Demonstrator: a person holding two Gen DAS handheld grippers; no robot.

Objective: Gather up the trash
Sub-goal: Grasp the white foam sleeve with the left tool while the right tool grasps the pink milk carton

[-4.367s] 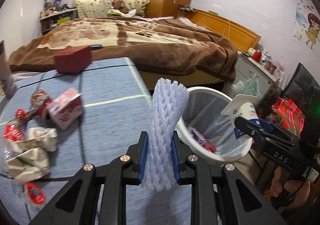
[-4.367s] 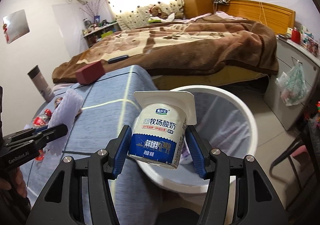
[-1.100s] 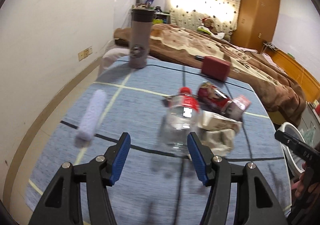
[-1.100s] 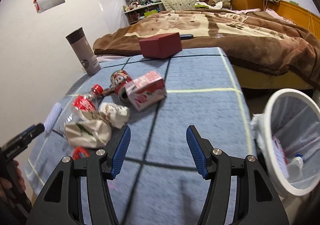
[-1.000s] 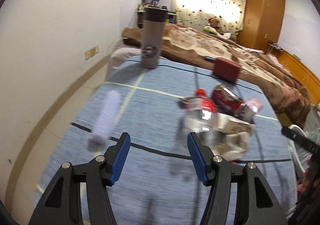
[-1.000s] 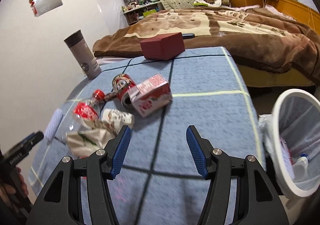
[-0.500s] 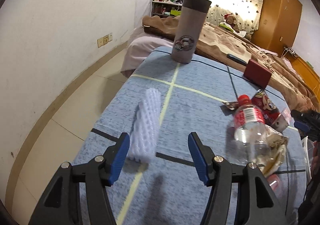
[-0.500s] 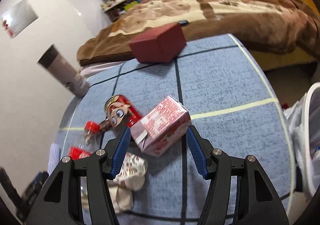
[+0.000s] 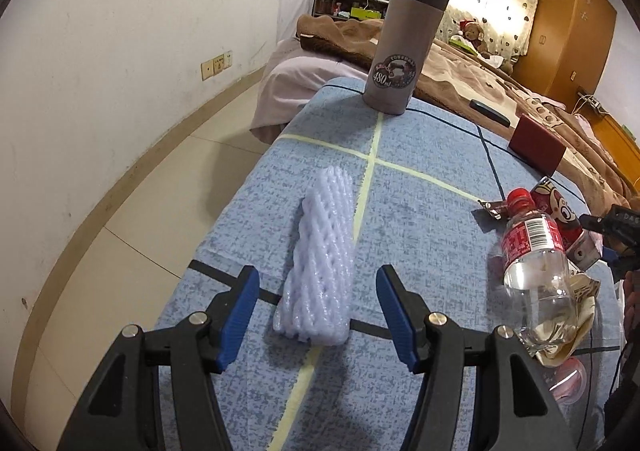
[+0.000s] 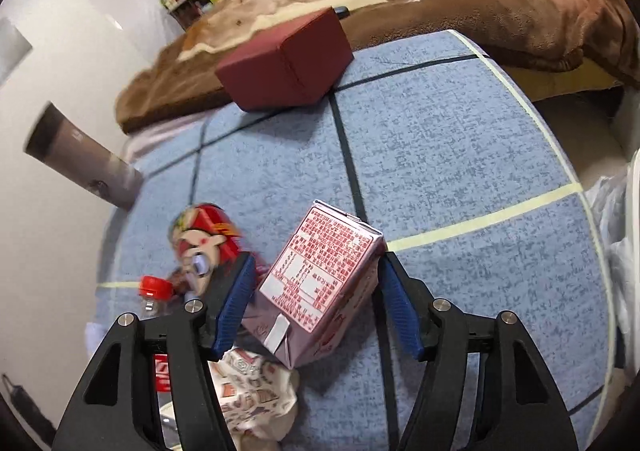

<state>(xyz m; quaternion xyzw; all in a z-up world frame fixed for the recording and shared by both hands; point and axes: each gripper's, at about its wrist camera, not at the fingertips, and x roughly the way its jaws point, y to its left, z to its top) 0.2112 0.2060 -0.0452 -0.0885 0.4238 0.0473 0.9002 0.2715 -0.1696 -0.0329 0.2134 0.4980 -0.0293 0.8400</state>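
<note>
The left gripper [image 9: 316, 309] straddles the foam net [image 9: 320, 271] lying on the table [image 9: 420, 155], fingers apart, untouching, lined up to pinch it. The right gripper [image 10: 316, 301] frames the carton [image 10: 320, 283], its fingers opening to clear its width.

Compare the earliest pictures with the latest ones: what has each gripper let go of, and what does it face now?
The left gripper has released its foam net and now brackets another foam net lying on the table. The right gripper has released the yogurt cup; its jaws are opening around the pink carton, not gripping. The red box and tumbler stayed put.
</note>
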